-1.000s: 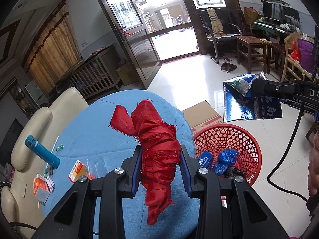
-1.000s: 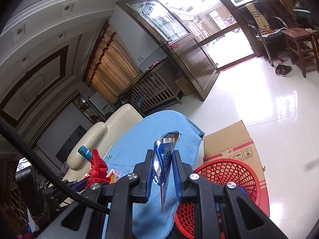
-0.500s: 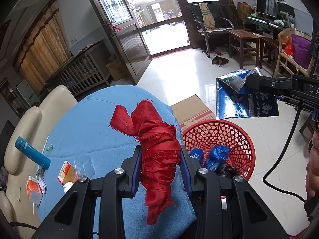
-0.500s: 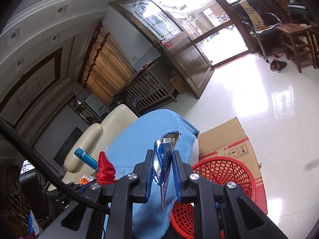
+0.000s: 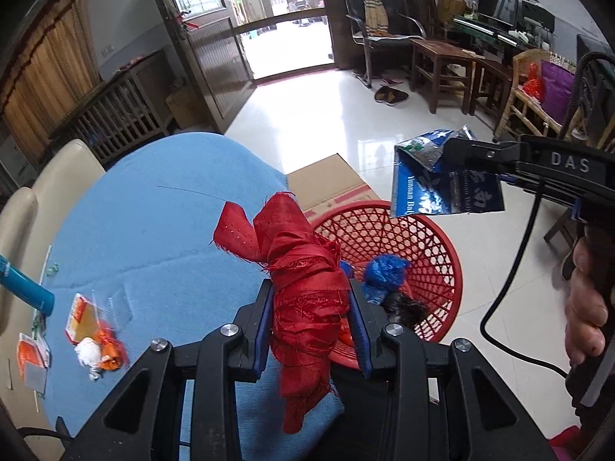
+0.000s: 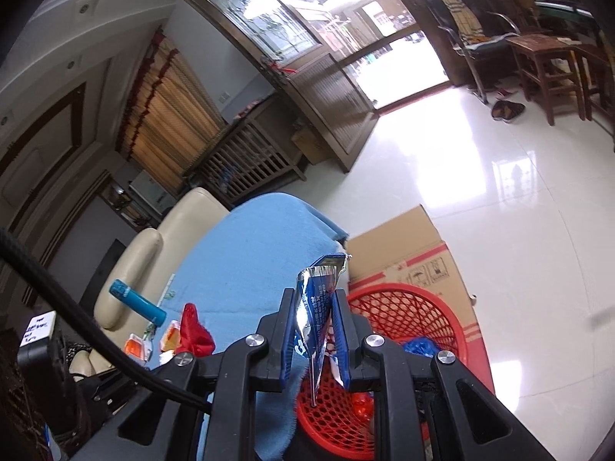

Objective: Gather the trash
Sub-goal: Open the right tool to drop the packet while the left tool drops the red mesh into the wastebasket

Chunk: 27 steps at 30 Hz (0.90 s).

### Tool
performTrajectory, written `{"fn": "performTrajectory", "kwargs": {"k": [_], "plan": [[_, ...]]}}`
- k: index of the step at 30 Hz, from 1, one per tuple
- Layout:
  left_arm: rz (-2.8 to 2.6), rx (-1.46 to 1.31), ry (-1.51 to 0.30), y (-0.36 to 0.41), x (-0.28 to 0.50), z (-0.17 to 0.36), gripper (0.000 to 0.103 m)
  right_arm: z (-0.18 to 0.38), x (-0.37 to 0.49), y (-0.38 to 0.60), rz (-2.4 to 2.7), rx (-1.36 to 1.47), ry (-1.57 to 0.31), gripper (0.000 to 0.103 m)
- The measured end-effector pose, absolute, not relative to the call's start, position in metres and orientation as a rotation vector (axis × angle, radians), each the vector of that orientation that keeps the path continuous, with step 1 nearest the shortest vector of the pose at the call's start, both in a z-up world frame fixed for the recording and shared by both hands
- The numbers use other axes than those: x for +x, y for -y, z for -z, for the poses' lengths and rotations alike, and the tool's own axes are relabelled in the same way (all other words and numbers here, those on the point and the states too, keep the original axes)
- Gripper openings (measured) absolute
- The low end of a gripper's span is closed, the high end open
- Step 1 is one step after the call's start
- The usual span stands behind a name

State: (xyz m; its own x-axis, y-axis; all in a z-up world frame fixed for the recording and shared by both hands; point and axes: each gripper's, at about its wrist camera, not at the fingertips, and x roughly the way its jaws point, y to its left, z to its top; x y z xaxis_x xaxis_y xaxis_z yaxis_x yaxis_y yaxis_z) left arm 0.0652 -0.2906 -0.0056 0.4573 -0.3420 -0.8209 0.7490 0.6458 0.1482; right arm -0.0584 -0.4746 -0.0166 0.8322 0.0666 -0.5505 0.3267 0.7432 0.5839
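Between the left gripper's [image 5: 311,330] jaws sits a soft, light, frayed red cloth bundle [image 5: 303,288], pinched at its thick middle, while the right gripper's [image 6: 316,340] narrow jaws clamp a thin, crinkly, slippery blue foil wrapper [image 6: 317,307], both just above the red basket [image 5: 442,253].

The red cloth bundle [image 5: 307,299] hides part of the red basket [image 5: 434,238]; wrappers [image 5: 96,342] are blurred.

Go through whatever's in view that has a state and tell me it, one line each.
Left claw: shut on red cloth.
Right claw: shut on blue foil packet.
Red basket: upright, partly filled.
Cardboard box: closed.
Door: open.
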Motion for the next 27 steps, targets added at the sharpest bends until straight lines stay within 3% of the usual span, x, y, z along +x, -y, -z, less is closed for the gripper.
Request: {"fn": "performTrajectory", "kwargs": {"k": [6,9,11,16,17,19,20,27], "plan": [[0.796,0.481,-0.904,0.295,0.071,0.009,0.040,0.031,-0.055,0.479,0.165,0.759,-0.623,0.023],[0.817,0.465,-0.898,0.298,0.071,0.007,0.049,0.034,-0.054,0.480,0.154,0.770,-0.636,0.023],[0.816,0.453,-0.884,0.297,0.070,0.004,0.064,0.033,-0.054,0.480,0.153,0.772,-0.634,0.023],[0.805,0.444,-0.857,0.291,0.069,-0.001,0.065,0.032,-0.056,0.482,0.143,0.794,-0.618,0.026],[0.802,0.438,-0.859,0.288,0.070,-0.001,0.065,0.032,-0.056,0.482,0.140,0.796,-0.615,0.031],[0.785,0.426,-0.862,0.282,0.072,-0.002,0.065,0.031,-0.056,0.481,0.133,0.793,-0.607,0.051],[0.776,0.421,-0.857,0.279,0.071,-0.002,0.065,0.029,-0.058,0.480,0.134,0.788,-0.590,0.067],[0.657,0.446,-0.779,0.258,0.066,-0.012,0.065,0.016,-0.061,0.471,0.133,0.733,-0.545,0.067]]}}
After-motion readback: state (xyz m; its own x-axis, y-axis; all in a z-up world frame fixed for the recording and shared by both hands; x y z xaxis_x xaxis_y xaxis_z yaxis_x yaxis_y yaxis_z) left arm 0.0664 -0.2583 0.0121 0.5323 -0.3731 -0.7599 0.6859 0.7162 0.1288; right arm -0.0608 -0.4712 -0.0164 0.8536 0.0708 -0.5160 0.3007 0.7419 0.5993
